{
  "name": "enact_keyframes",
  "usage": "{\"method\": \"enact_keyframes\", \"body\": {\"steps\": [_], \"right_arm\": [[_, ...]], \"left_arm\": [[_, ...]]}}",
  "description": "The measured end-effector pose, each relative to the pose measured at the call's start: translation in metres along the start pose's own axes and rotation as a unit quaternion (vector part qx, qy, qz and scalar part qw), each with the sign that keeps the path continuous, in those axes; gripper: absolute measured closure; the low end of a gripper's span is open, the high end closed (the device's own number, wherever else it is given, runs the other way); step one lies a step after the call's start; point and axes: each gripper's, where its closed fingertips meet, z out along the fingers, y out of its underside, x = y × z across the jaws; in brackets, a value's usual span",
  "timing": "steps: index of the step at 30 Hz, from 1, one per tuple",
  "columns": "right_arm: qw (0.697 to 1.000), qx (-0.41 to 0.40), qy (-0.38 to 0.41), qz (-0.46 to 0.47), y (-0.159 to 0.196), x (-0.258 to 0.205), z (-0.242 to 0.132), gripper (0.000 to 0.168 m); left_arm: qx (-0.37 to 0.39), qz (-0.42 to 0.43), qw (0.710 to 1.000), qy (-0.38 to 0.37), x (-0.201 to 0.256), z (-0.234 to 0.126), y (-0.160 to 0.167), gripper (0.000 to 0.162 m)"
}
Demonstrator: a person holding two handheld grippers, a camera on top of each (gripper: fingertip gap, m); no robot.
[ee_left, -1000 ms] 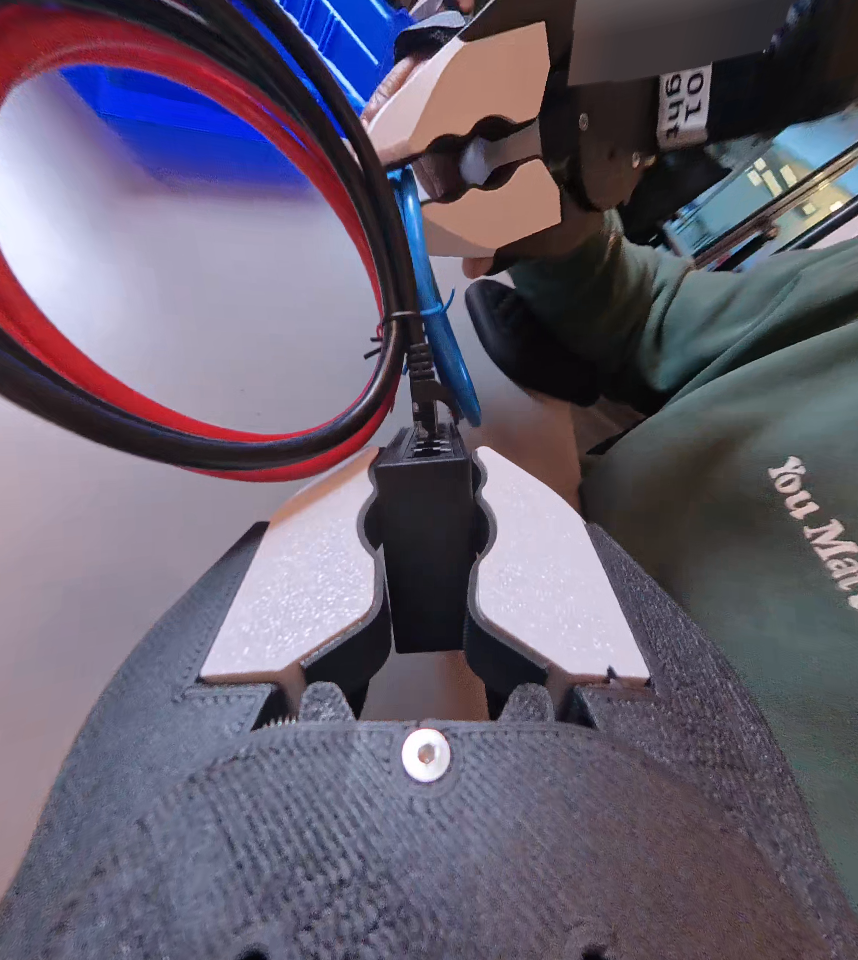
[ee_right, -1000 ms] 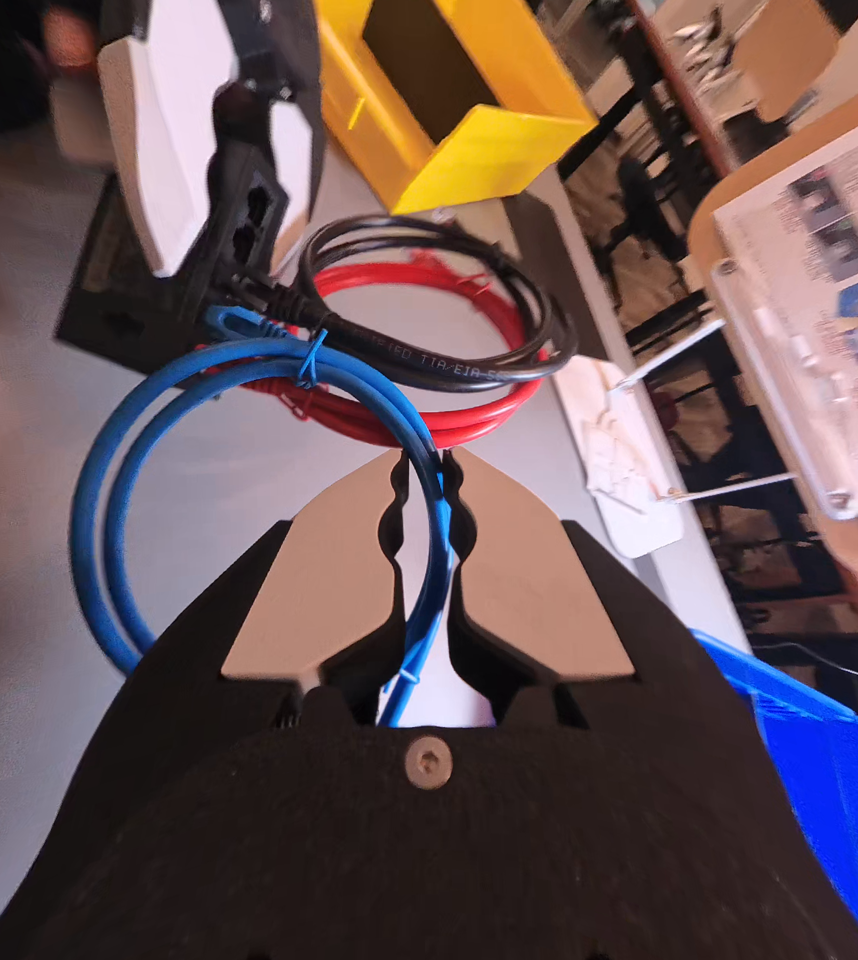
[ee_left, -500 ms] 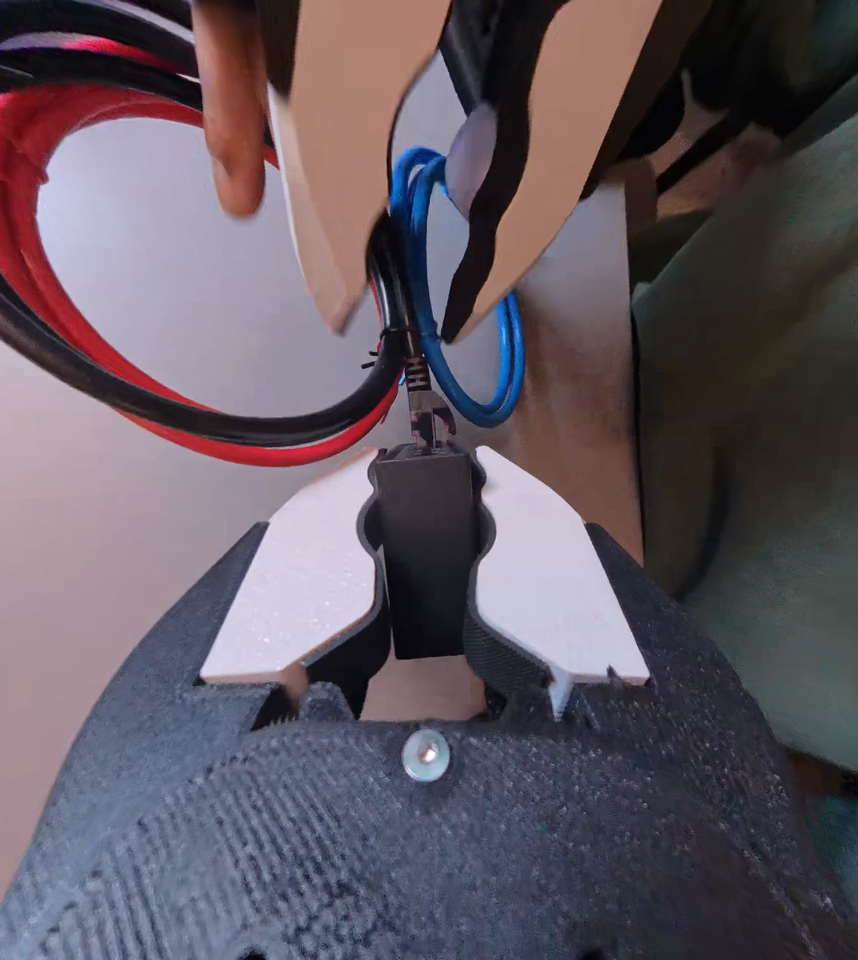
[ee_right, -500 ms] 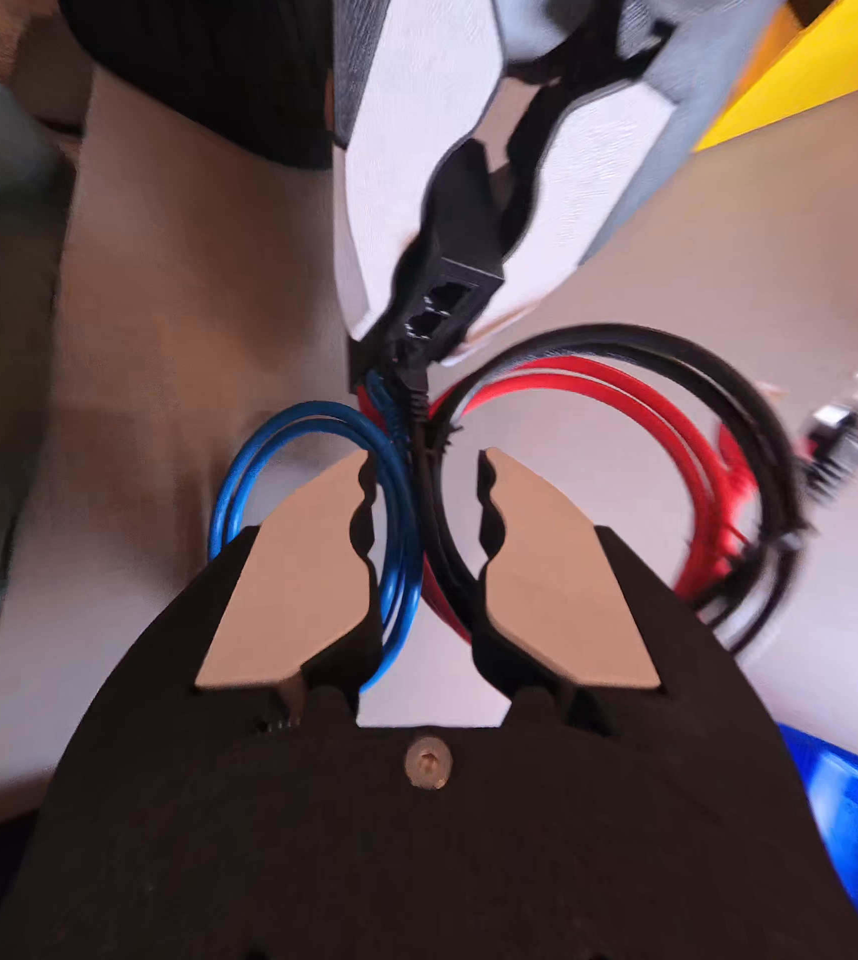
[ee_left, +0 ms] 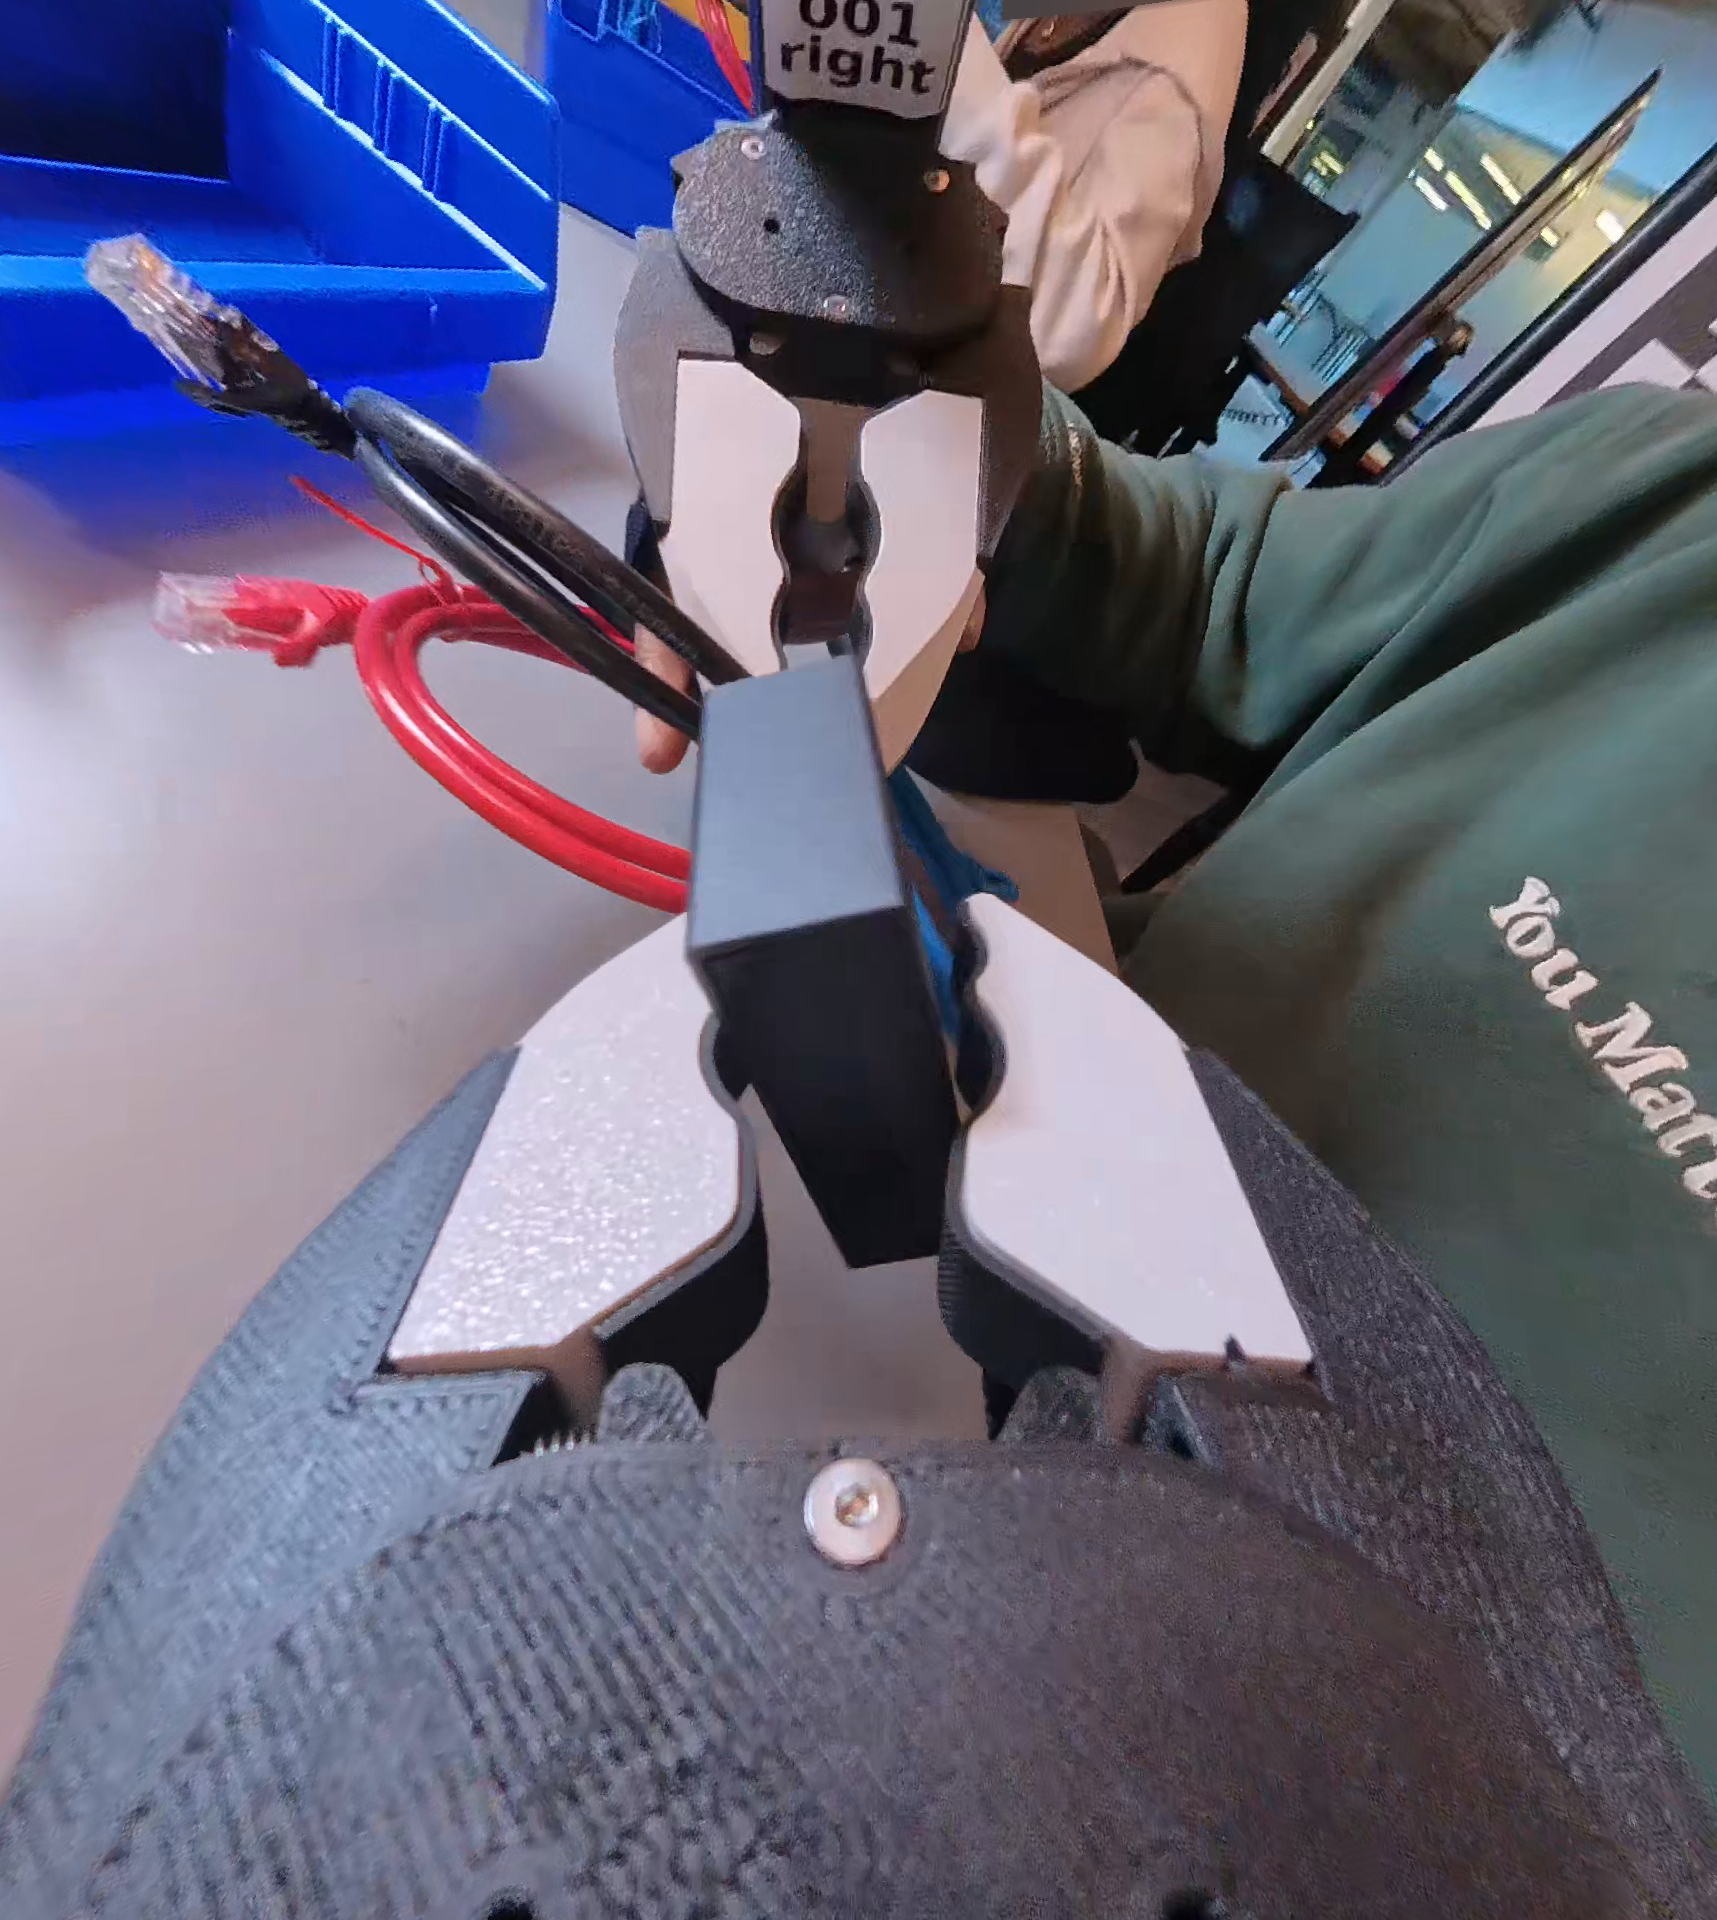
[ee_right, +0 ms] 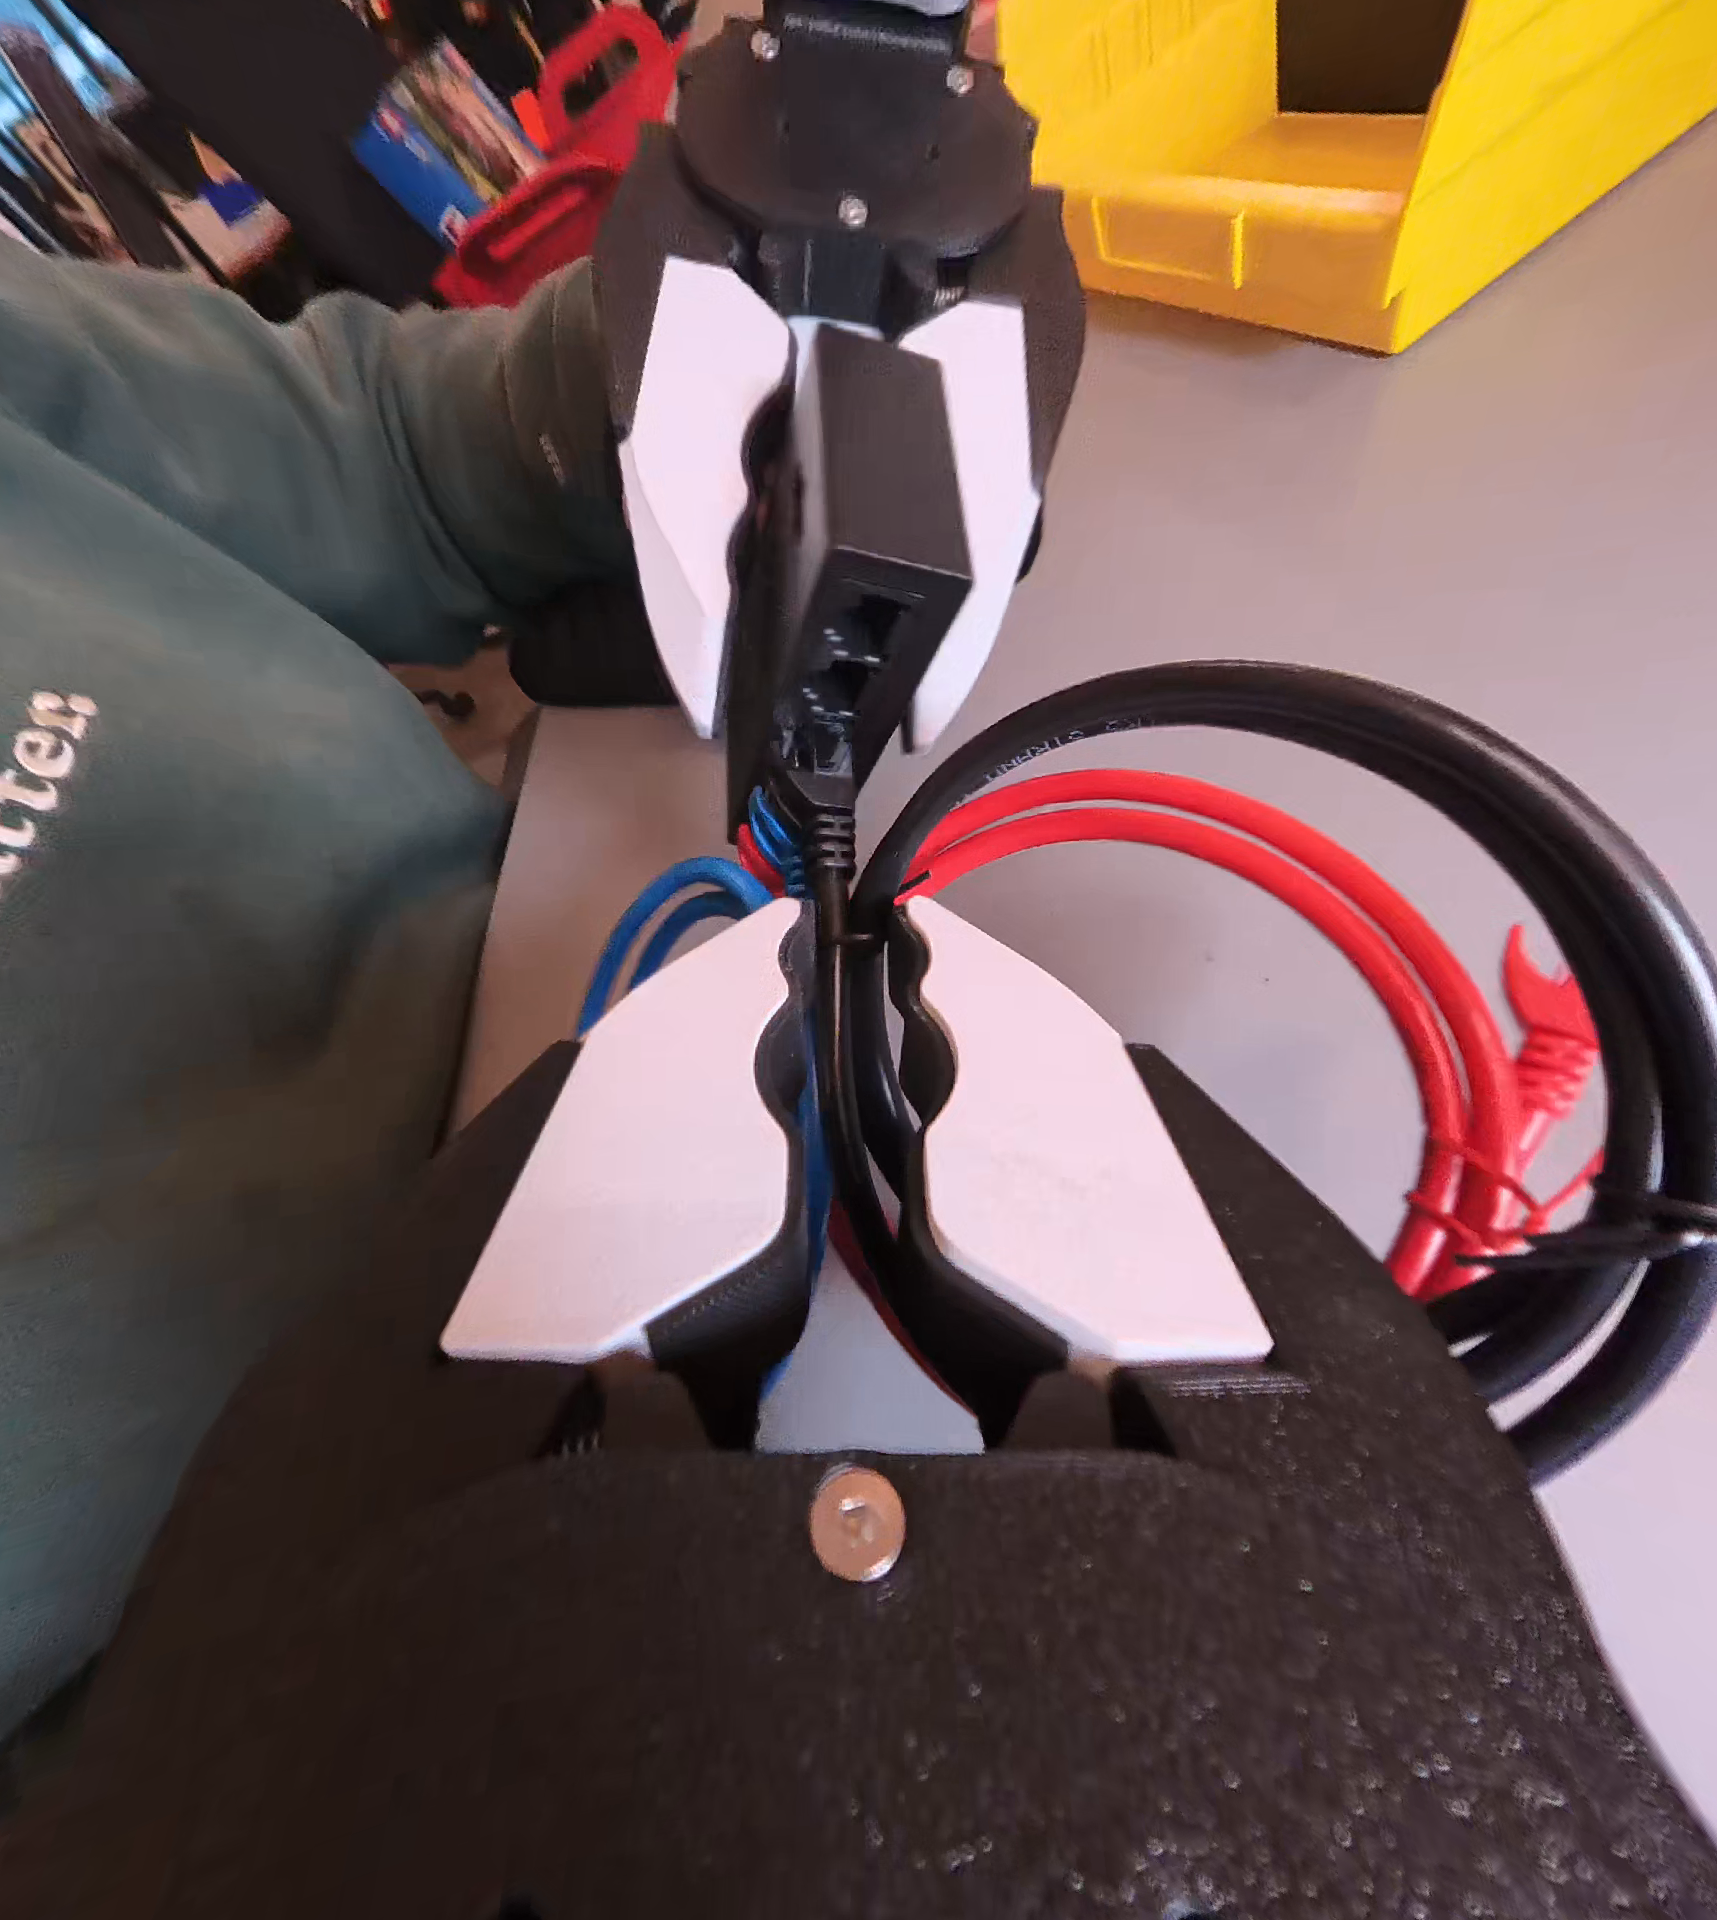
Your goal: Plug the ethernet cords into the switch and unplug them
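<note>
Right now the black switch (ee_left: 812,966) sits clamped between the white fingers of the left gripper (ee_left: 846,1049), tilted, held up off the grey table (ee_left: 158,987). Seen from the right wrist camera, the switch (ee_right: 869,520) faces this way with its ports showing, two of them empty. Just below those, the black cord (ee_right: 1456,748) is plugged in, and the blue cord (ee_right: 667,914) and red cord (ee_right: 1249,862) run up to the switch's lower end beside it, though their plugs are mostly hidden. Directly in front of the switch, the right gripper (ee_right: 843,1039) is closed on the cords, with black and blue strands pinched between its fingers. To the right of the switch in that view the black and red cords loop out in tied coils over the table. Beyond the switch stands a yellow bin (ee_right: 1405,187). From the left wrist camera, blue bins (ee_left: 210,208) lie beyond and left of the switch, near the free black plug (ee_left: 179,322) and red plug (ee_left: 230,613). A green sleeve (ee_left: 1456,727) fills that view's right side.
</note>
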Motion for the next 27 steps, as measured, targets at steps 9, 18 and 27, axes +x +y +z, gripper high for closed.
{"method": "enact_keyframes", "body": {"steps": [9, 18, 27], "right_arm": [[0.985, 0.065, 0.135, -0.089, -0.043, 0.016, -0.029, 0.144], [0.991, -0.117, -0.062, 0.029, -0.001, -0.020, 0.020, 0.137], [0.973, -0.133, -0.144, 0.121, 0.003, -0.029, 0.030, 0.145]], "left_arm": [[0.001, -0.121, 0.993, 0.009, -0.017, -0.003, 0.008, 0.131], [-0.015, -0.164, 0.983, 0.078, 0.007, 0.009, 0.012, 0.132], [-0.013, -0.182, 0.978, 0.103, 0.018, 0.009, 0.016, 0.133]]}}
